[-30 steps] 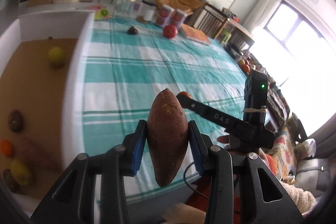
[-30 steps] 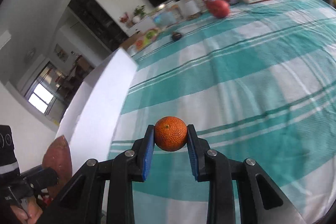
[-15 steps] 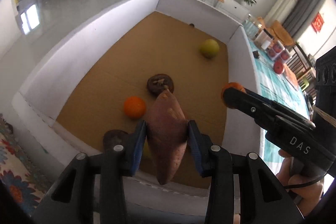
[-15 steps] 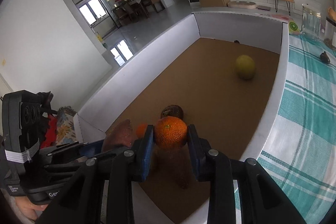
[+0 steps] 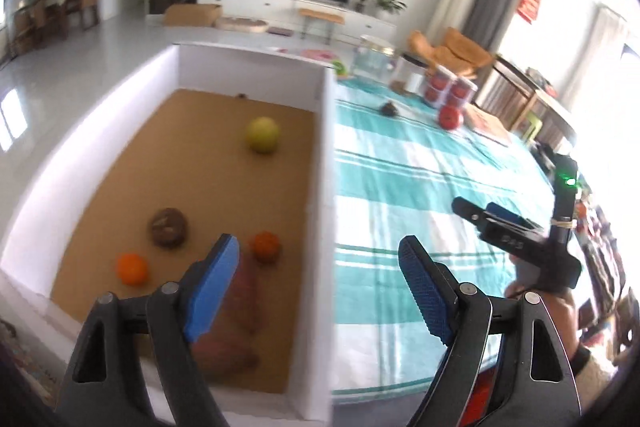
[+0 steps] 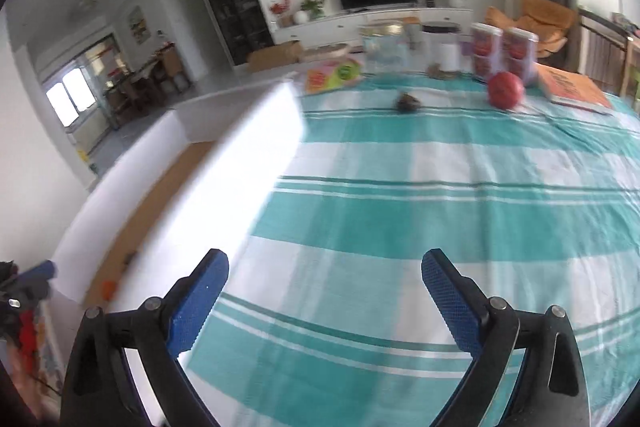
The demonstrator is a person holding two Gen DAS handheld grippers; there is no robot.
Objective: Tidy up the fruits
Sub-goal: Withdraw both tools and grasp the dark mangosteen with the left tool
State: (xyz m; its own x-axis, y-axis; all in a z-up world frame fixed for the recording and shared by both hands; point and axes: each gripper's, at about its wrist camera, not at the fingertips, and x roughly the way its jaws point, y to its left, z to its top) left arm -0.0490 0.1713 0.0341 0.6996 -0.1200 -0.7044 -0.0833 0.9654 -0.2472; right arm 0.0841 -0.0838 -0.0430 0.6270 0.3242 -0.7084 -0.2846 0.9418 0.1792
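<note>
Left hand-held gripper (image 5: 318, 271) spread over box (image 5: 326, 187) of fruit, right hand-held gripper (image 6: 324, 281) spread above tablecloth (image 6: 440, 187)

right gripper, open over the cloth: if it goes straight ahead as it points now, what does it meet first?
Most likely the teal and white striped tablecloth itself; the right gripper points across bare cloth. Further along that line lies a small dark brown fruit, with a round red fruit off to its right. Depth is unclear.
</note>
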